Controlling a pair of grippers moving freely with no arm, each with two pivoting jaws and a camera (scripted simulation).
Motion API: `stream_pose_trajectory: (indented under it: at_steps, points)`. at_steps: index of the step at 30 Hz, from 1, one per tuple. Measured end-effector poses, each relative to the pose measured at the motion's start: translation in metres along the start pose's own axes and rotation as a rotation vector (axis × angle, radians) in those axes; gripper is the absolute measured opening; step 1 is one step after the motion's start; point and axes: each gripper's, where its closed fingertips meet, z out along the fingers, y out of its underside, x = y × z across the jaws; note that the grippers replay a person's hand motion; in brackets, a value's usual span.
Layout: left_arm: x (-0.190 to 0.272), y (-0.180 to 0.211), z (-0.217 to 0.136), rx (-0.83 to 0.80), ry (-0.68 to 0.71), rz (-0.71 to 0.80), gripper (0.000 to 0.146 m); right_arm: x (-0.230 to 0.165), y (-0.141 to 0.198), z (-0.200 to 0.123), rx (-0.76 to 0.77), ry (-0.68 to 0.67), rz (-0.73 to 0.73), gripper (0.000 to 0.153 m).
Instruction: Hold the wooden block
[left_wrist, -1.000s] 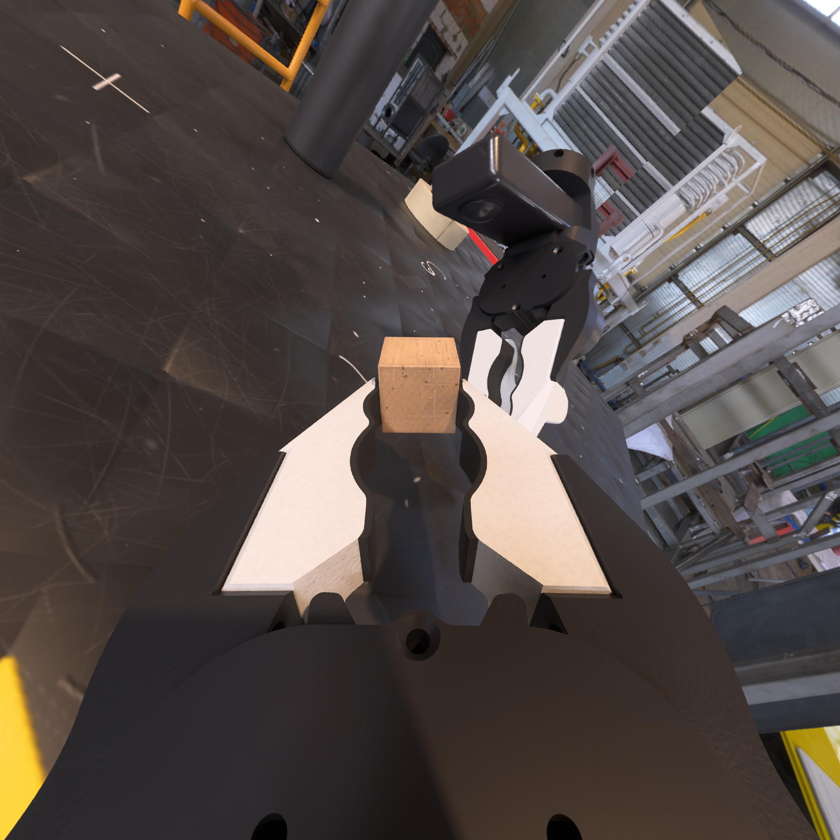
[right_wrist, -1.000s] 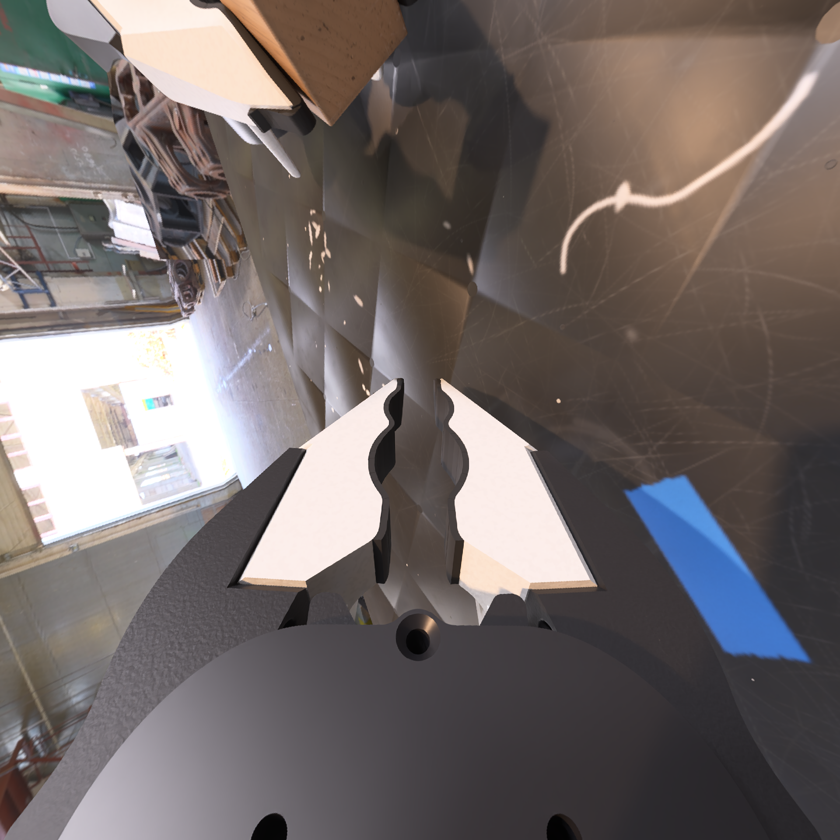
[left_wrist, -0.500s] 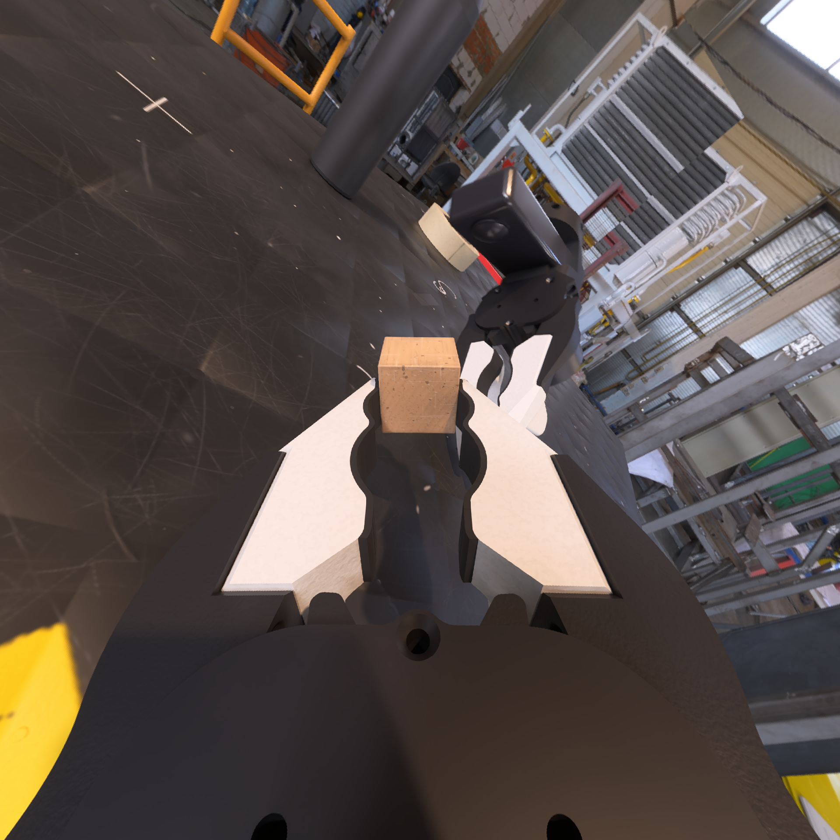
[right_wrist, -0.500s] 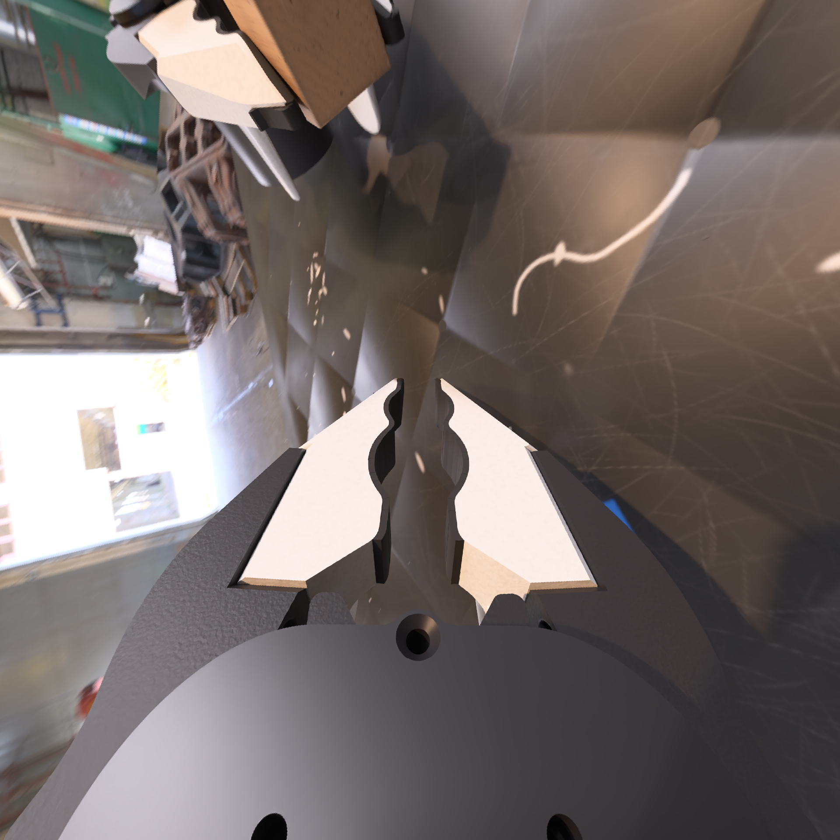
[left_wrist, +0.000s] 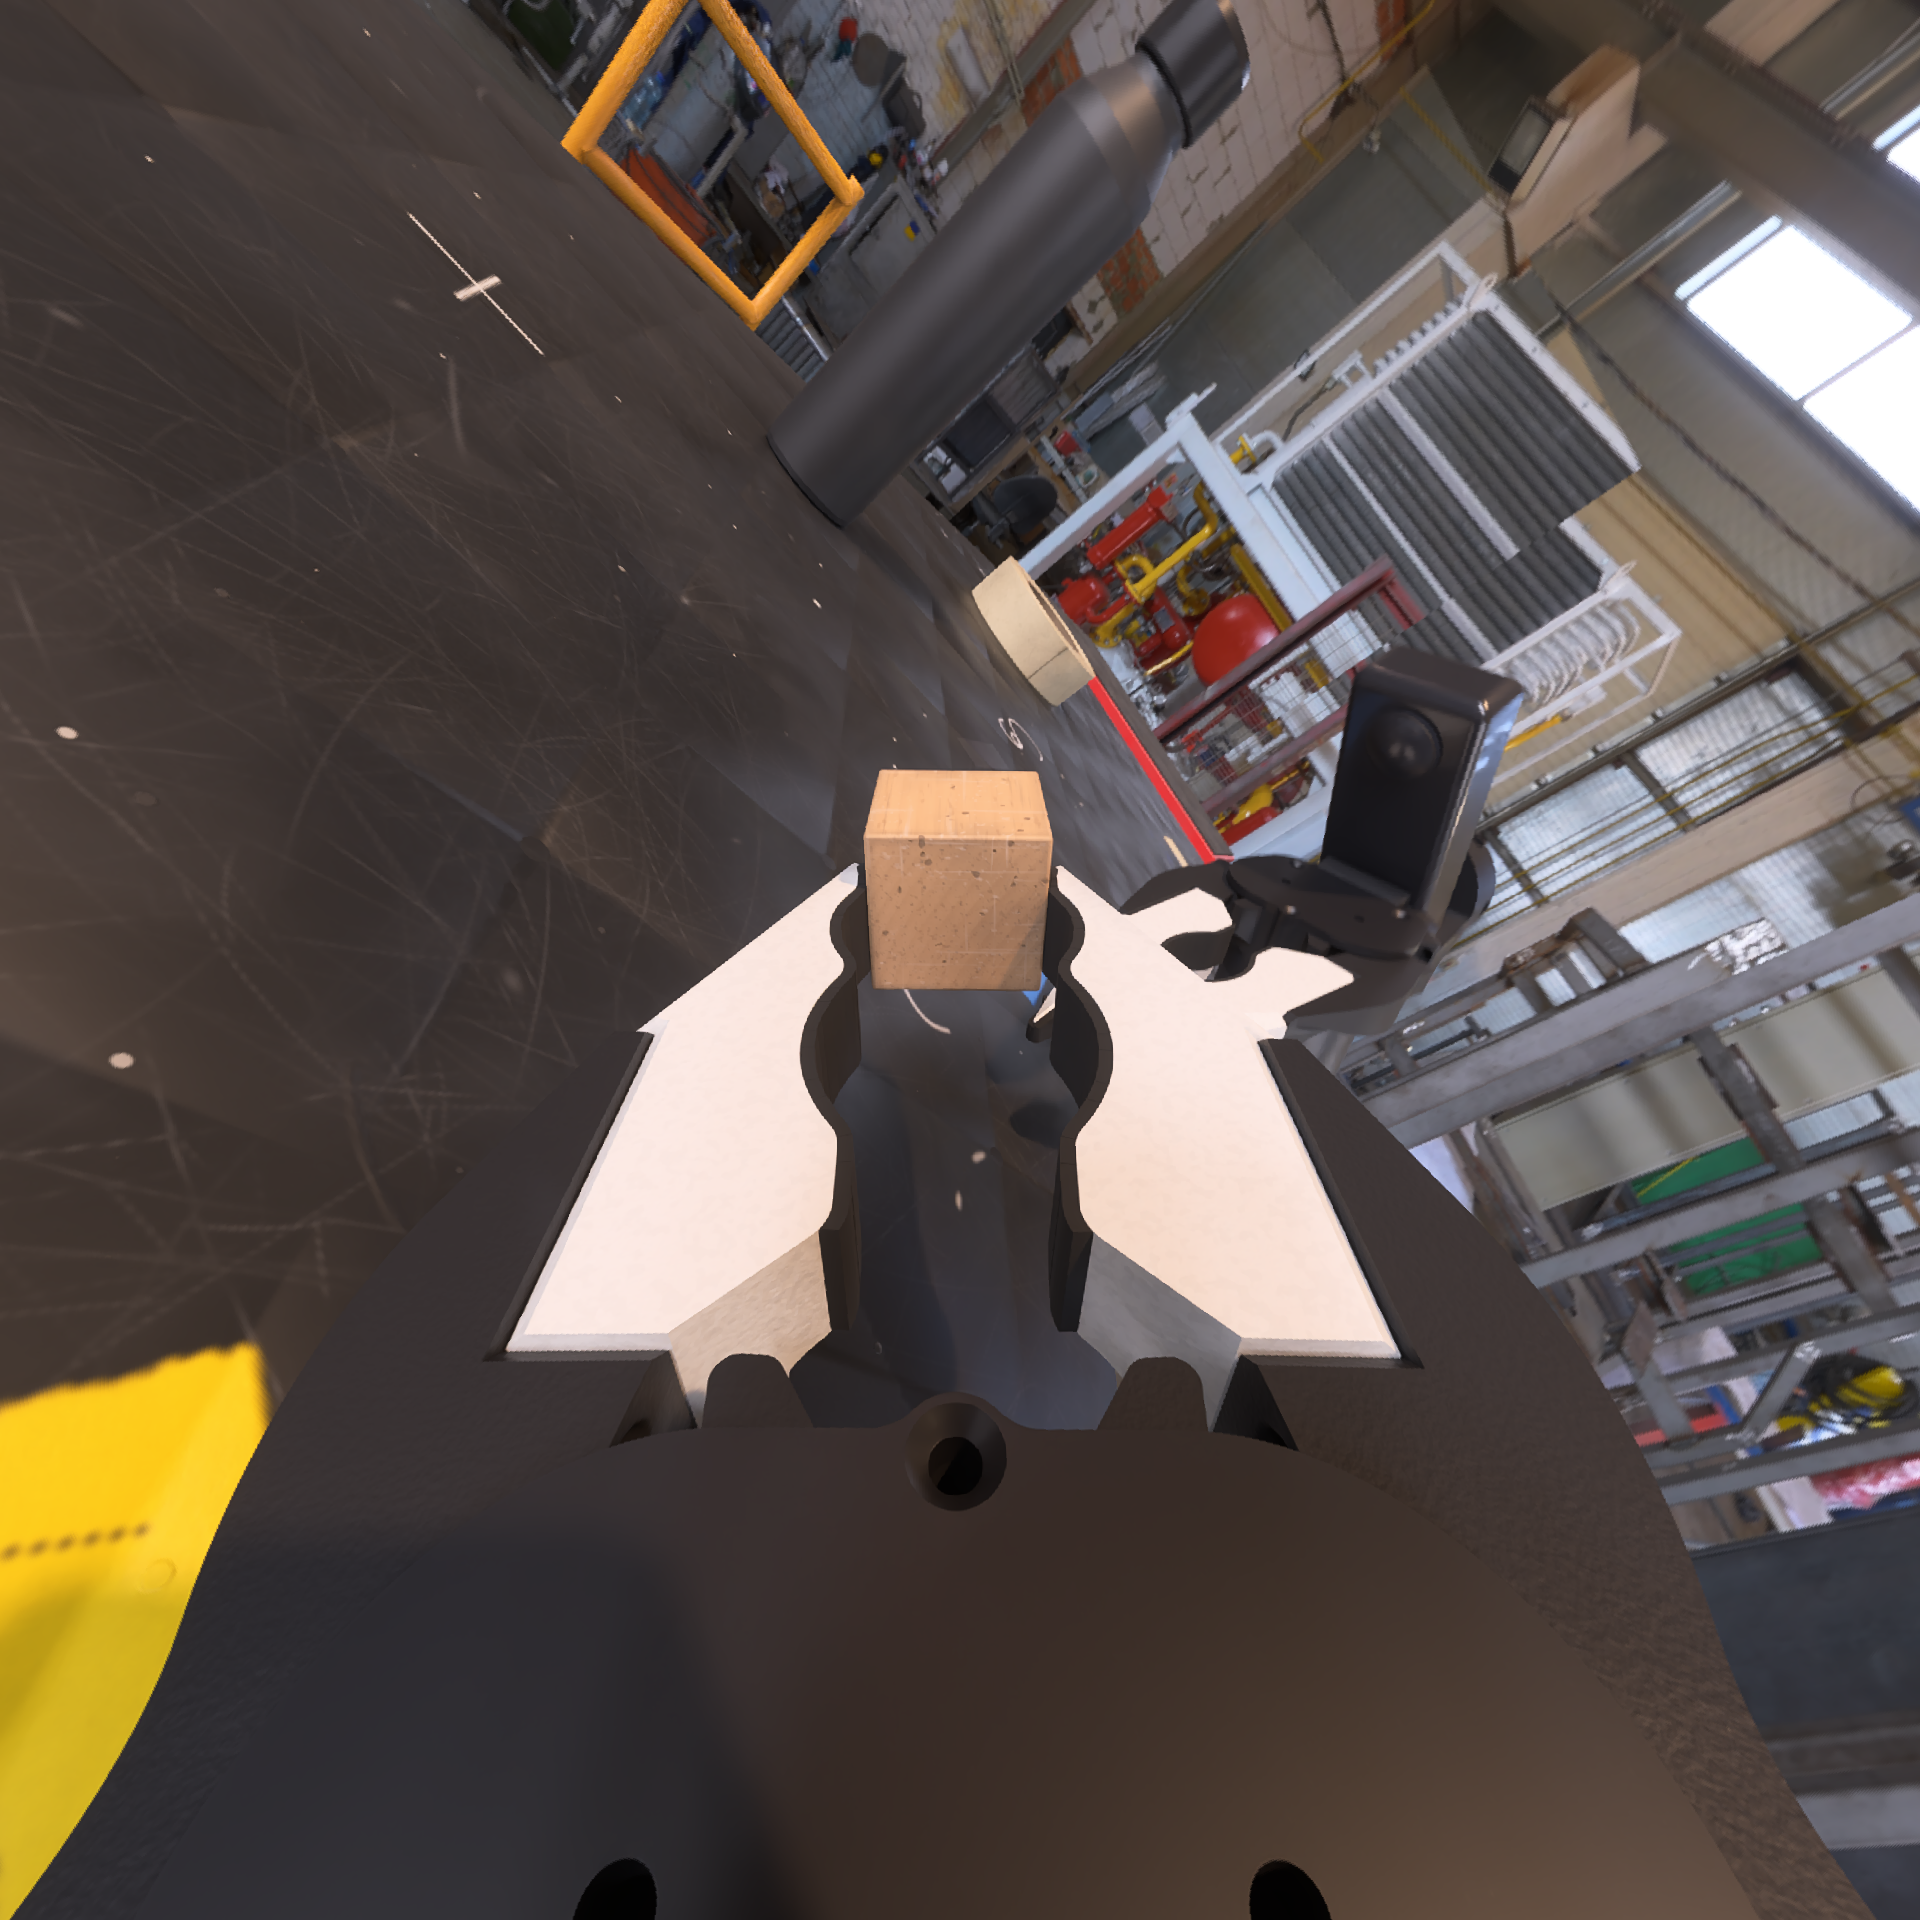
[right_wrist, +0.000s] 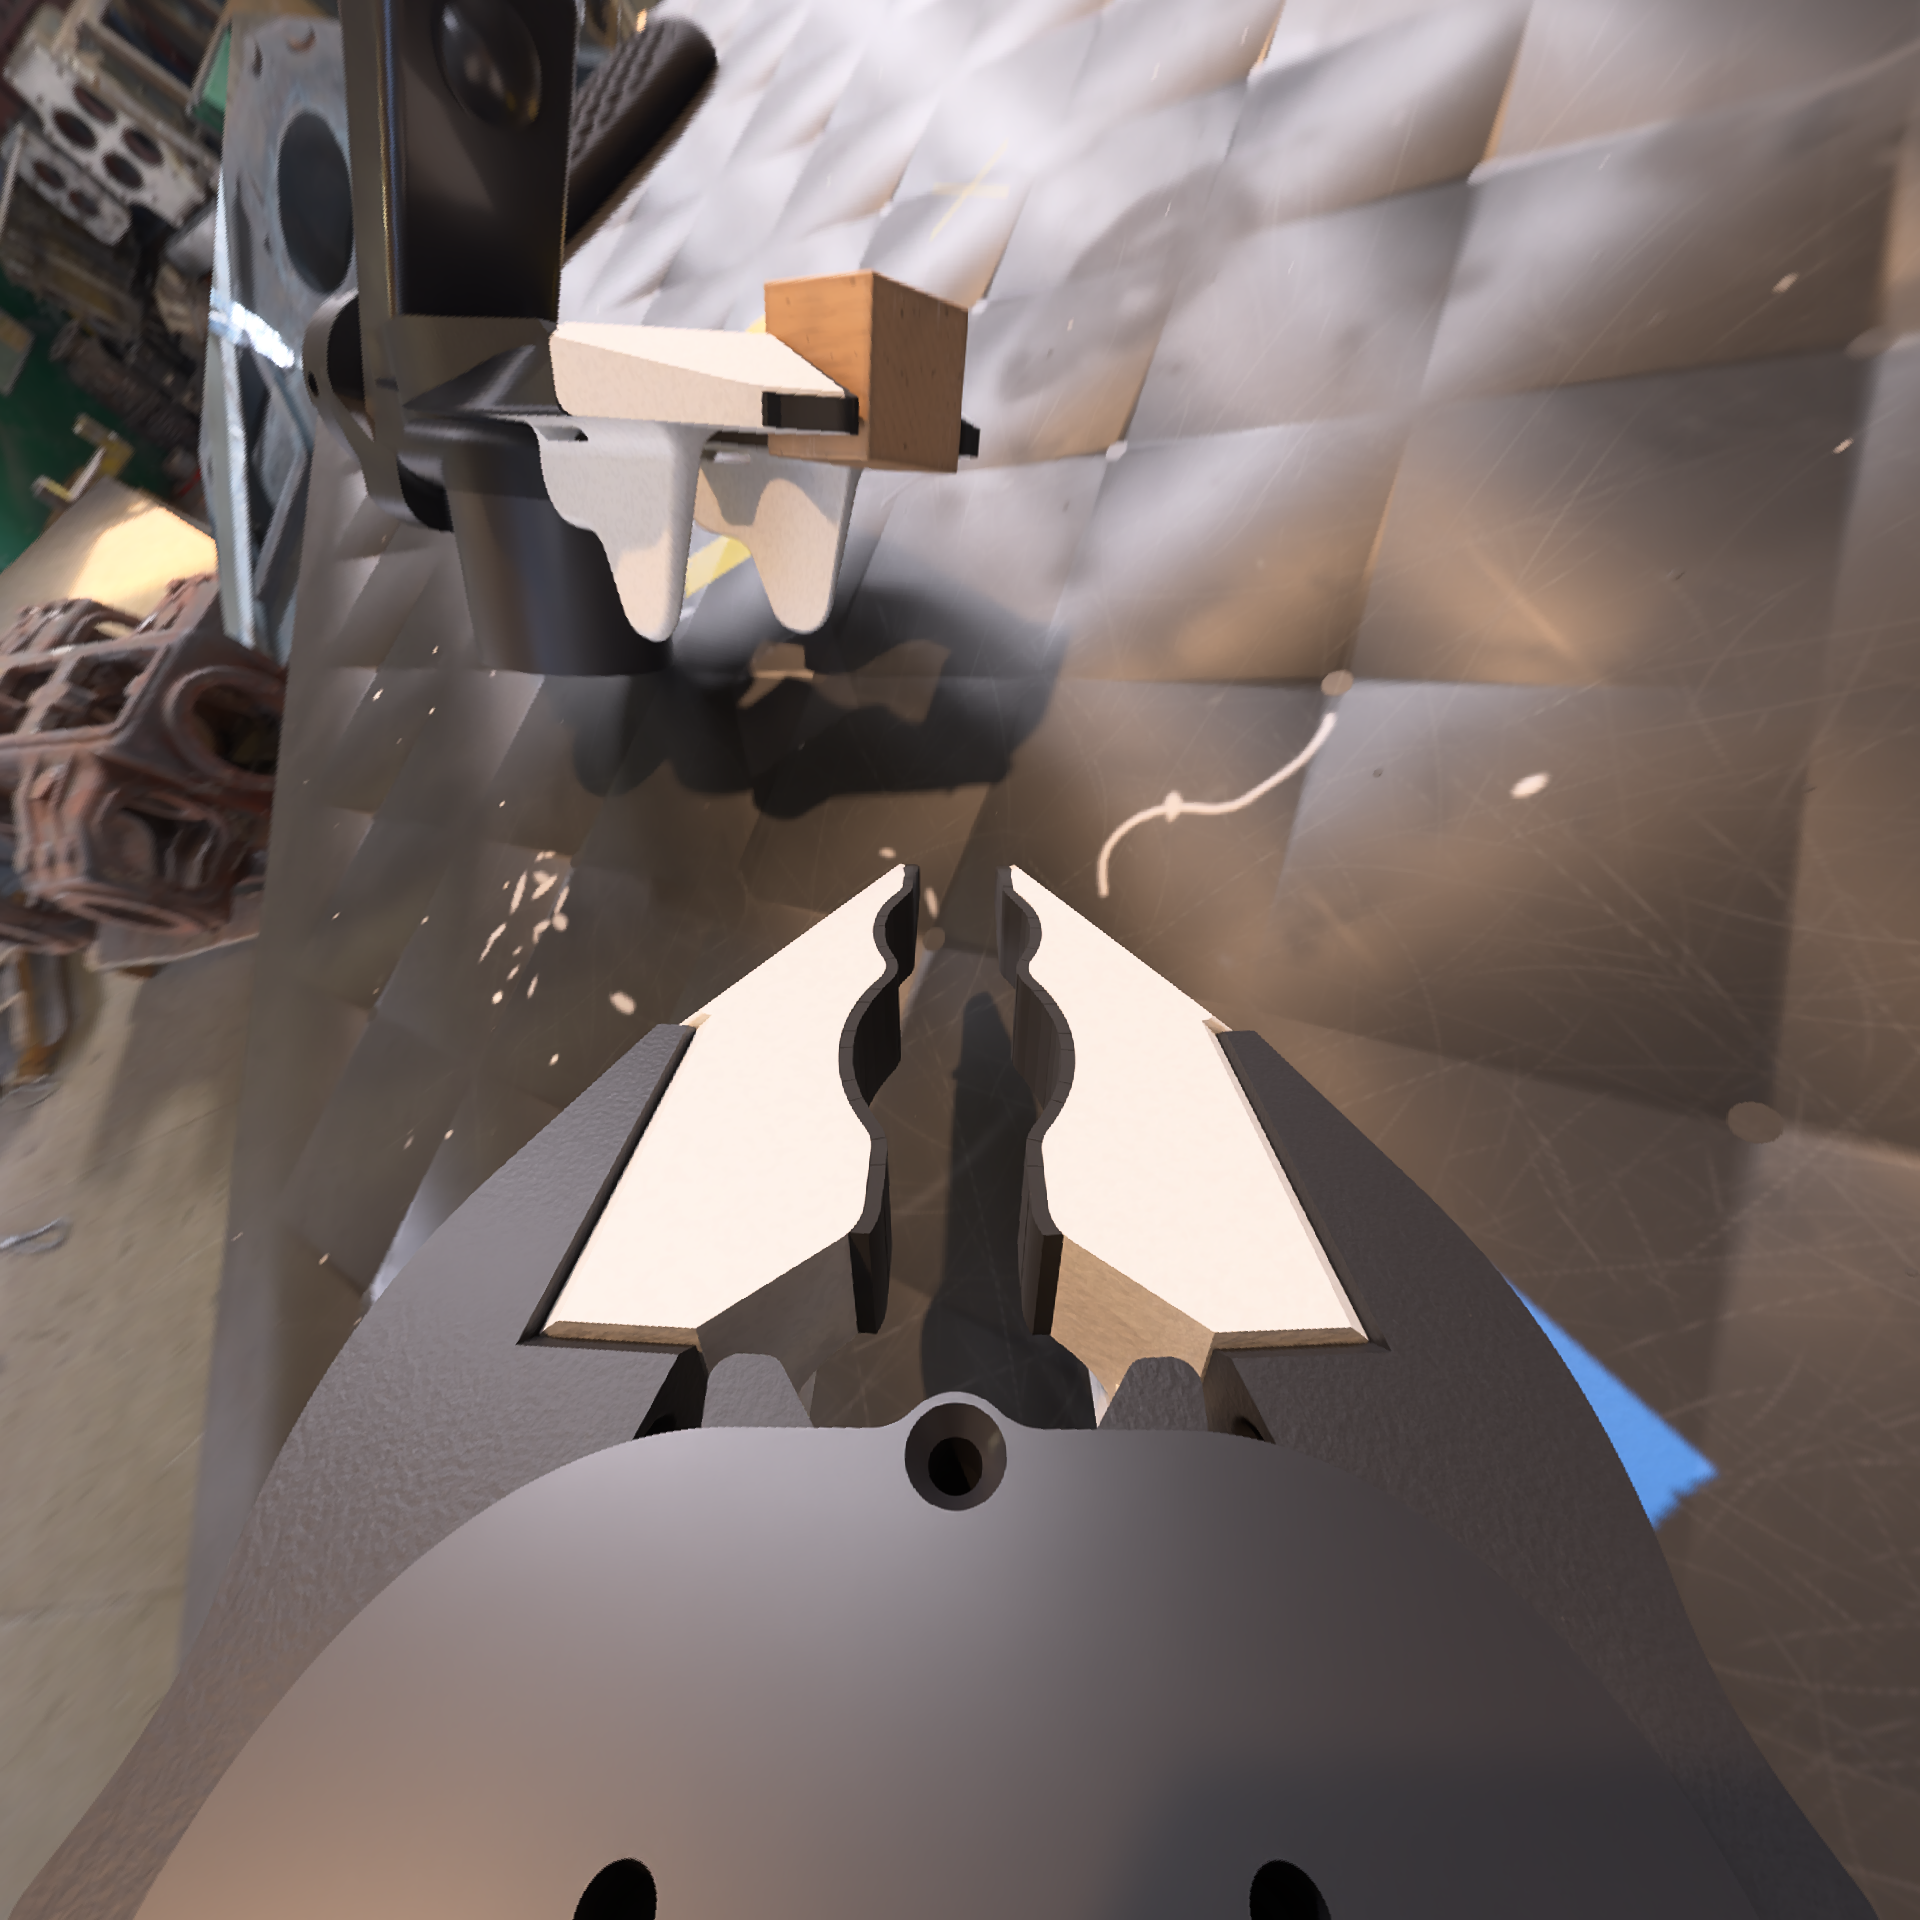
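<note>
The wooden block (left_wrist: 956, 883) is a small light-brown cube held between the tips of my left gripper (left_wrist: 956, 909), which is shut on it above the dark scratched floor (left_wrist: 364, 623). In the right wrist view the block (right_wrist: 894, 364) and the left gripper (right_wrist: 831, 405) show side-on at the upper left, clear of the floor, with a shadow beneath. My right gripper (right_wrist: 961, 883) is empty, its jaws a narrow gap apart. It also shows in the left wrist view (left_wrist: 1195, 935), just right of the block.
A tall dark grey bottle (left_wrist: 997, 260) stands at the back, with a cream tape roll (left_wrist: 1034, 644) near it. An orange frame (left_wrist: 717, 156) is farther back. A yellow patch (left_wrist: 104, 1507) and a blue patch (right_wrist: 1600, 1434) mark the floor.
The left gripper has kept its hold on the block. The right gripper has swung from straight ahead of the block to its right side and backed off; its jaw gap is unchanged.
</note>
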Motion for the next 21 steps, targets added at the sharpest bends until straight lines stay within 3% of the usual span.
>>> stream_pose_trajectory:
  at_steps: [6, 21]
  points:
    - [-0.001, -0.002, -0.001, 0.008, 0.004, -0.017, 0.032, 0.003, -0.003, 0.000, 0.087, 0.088, -0.056, 0.013]
    - [0.004, 0.004, 0.001, -0.015, 0.017, 0.022, 0.032, -0.004, 0.006, -0.006, -0.210, 0.093, -0.019, 0.013]
